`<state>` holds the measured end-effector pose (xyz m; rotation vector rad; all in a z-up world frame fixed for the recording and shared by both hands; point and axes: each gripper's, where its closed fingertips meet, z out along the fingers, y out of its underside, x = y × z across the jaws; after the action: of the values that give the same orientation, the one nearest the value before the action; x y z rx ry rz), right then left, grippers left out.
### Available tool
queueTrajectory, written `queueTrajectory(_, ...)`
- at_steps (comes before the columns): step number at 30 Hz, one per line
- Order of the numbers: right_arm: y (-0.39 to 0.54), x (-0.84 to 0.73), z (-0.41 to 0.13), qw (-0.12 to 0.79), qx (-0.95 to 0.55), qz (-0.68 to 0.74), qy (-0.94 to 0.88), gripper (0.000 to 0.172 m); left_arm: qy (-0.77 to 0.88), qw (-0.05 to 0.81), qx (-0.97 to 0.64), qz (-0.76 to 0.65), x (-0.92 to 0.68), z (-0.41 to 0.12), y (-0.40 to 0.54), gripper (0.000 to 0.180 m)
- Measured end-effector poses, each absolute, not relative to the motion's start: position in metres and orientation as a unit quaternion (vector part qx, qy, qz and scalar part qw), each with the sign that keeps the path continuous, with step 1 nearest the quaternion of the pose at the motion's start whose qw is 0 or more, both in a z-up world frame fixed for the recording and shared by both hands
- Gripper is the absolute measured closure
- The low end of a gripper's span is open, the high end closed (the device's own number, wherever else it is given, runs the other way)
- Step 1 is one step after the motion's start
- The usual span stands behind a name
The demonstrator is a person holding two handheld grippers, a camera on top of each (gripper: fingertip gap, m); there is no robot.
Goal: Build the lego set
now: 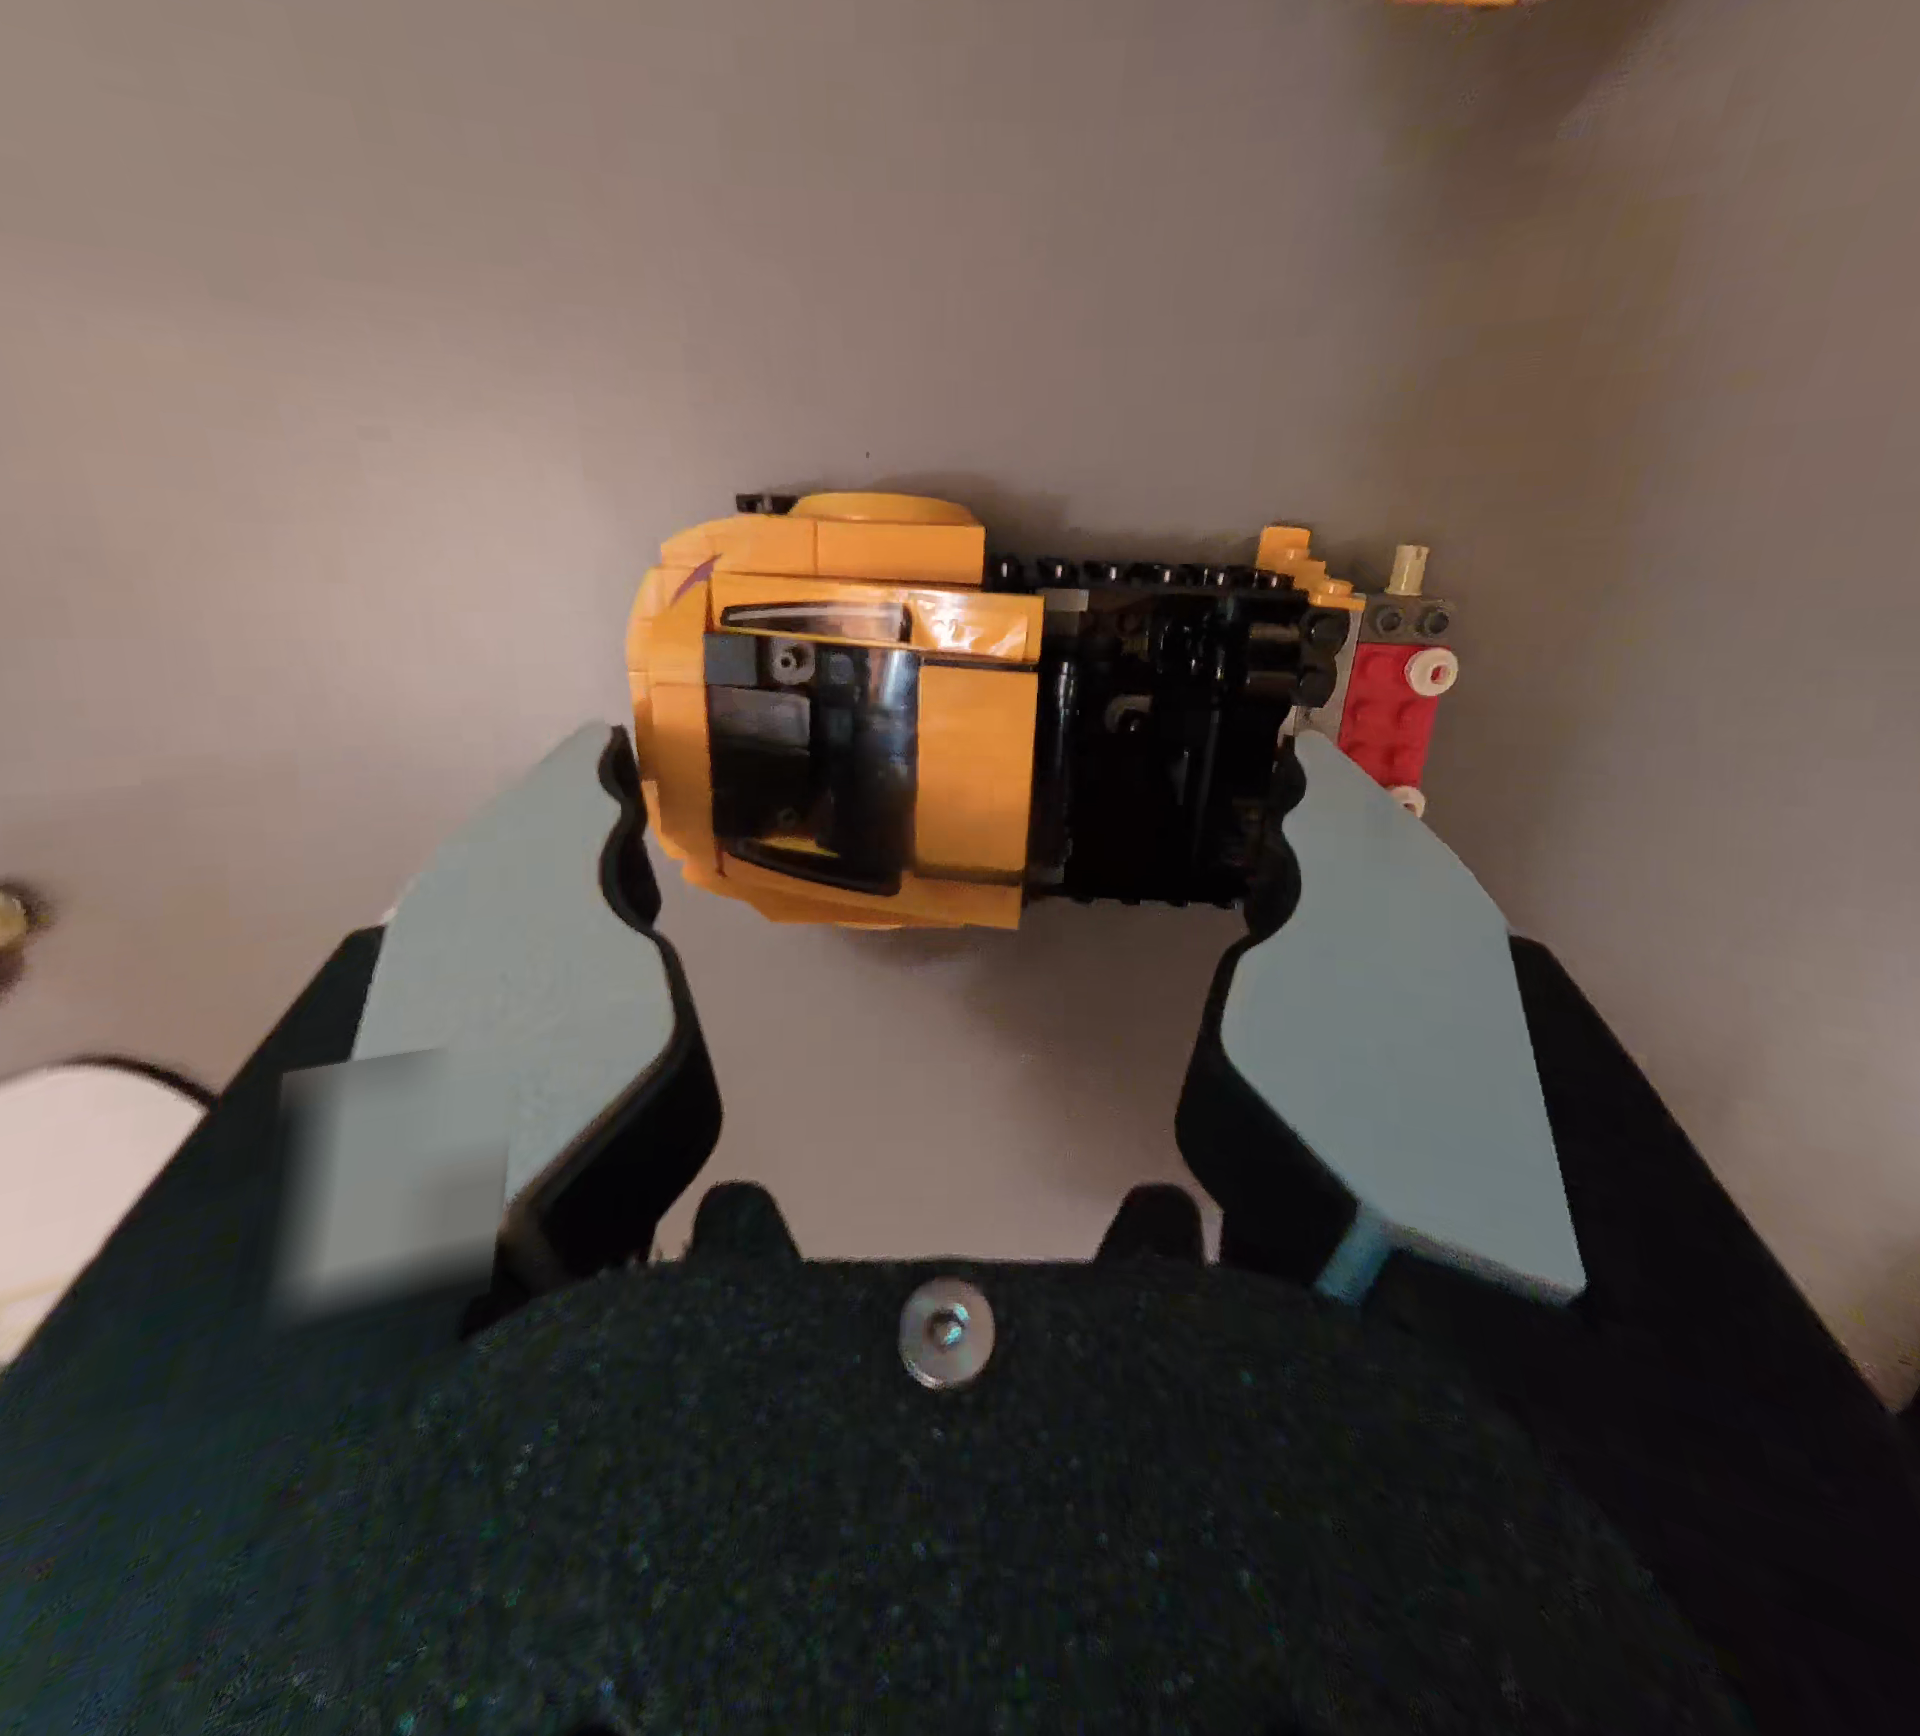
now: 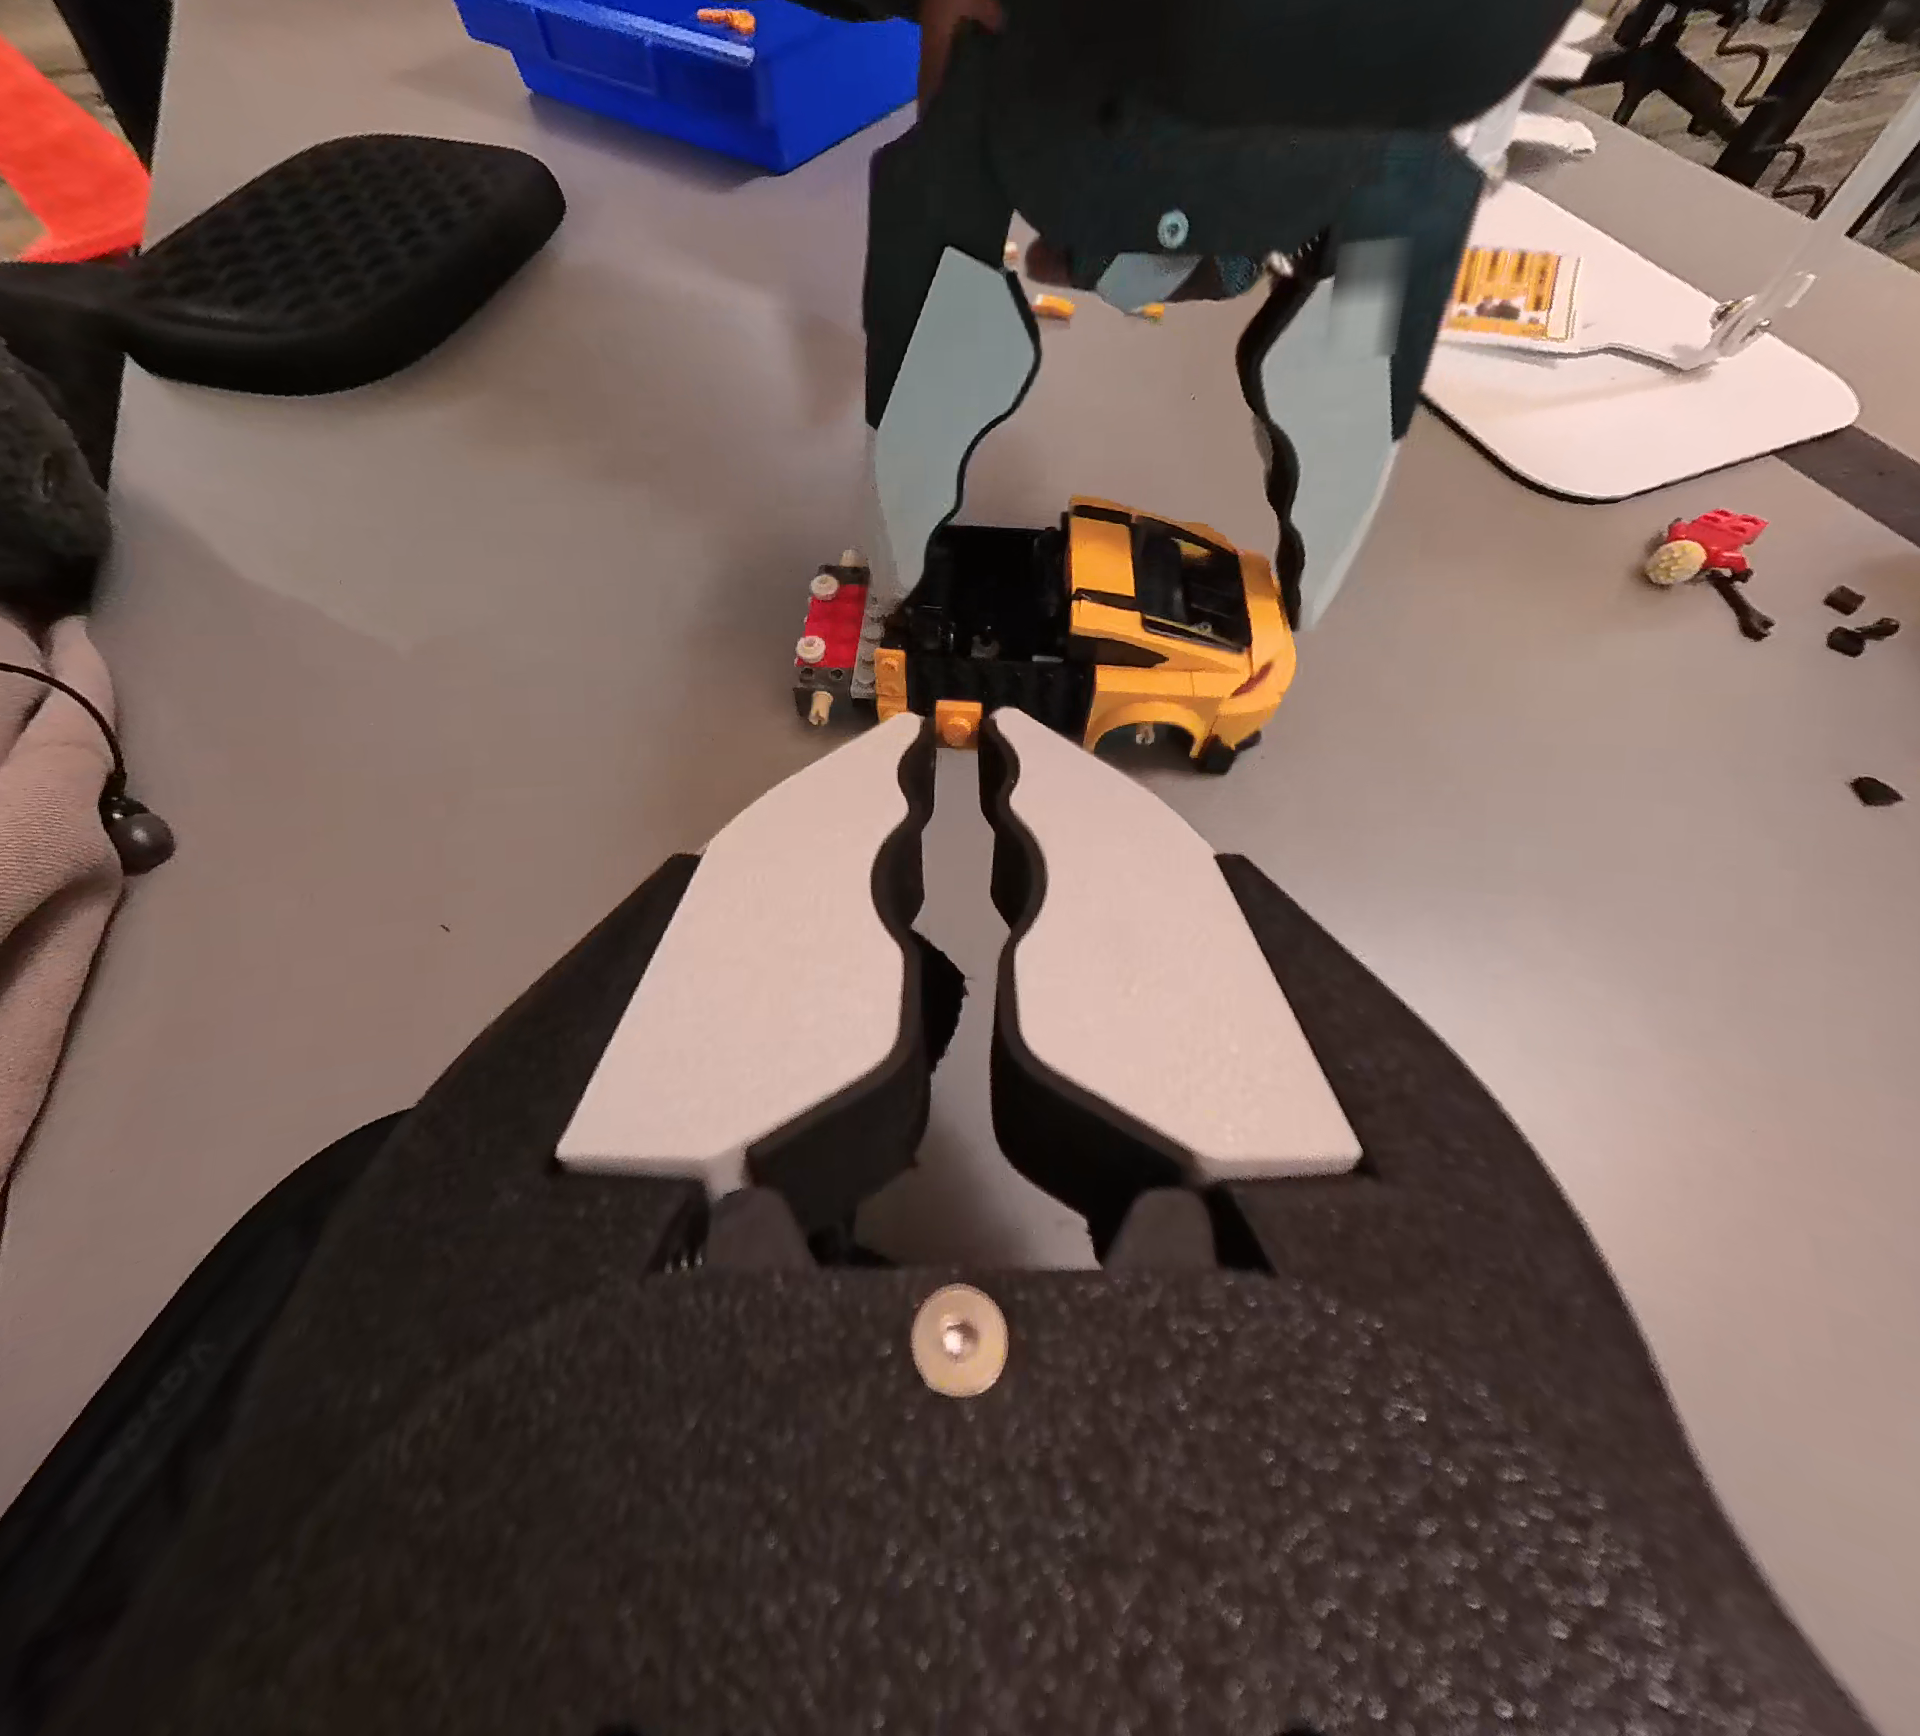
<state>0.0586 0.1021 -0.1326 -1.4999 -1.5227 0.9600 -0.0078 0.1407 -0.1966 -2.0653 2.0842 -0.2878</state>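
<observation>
Mid-table: toy brick car [image 2: 1091, 637], both claws at it.
Left claw [image 1: 956, 813] wide, straddling car, pads not pressing; right claw [image 2: 958, 730] pinches small orange brick [image 2: 958, 725]; press squarely.

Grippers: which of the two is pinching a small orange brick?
The right gripper, its grey fingers closed on the small orange brick. The left gripper stands wide open, straddling the toy car.

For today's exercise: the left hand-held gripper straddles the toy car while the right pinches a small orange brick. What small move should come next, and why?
Probably close the left hand-held gripper on the car: its fingers flank both ends without gripping, and the right one's brick sits at the car's side.
</observation>
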Motion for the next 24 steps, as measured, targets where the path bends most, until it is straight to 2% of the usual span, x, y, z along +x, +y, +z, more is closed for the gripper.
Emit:
queueTrajectory(9, 0.103, 0.059, -0.135, 0.388, -0.594, 0.370, -0.600, 0.164, 0.636, 0.111, -0.752, -0.131, -0.035, -0.190, 0.108, 0.064)
queueTrajectory(13, 0.104, 0.059, -0.136, 0.387, -0.596, 0.365, -0.601, 0.164, 0.618, 0.064, -0.768, -0.158, -0.062, -0.174, 0.092, 0.080)
queueTrajectory(17, 0.103, 0.058, -0.136, 0.385, -0.594, 0.367, -0.604, 0.164, 0.685, 0.116, -0.713, -0.096, -0.068, -0.165, 0.111, 0.083)
queueTrajectory(24, 0.102, 0.058, -0.135, 0.383, -0.587, 0.370, -0.609, 0.164, 0.874, 0.081, -0.458, 0.143, -0.067, -0.175, 0.152, 0.067)
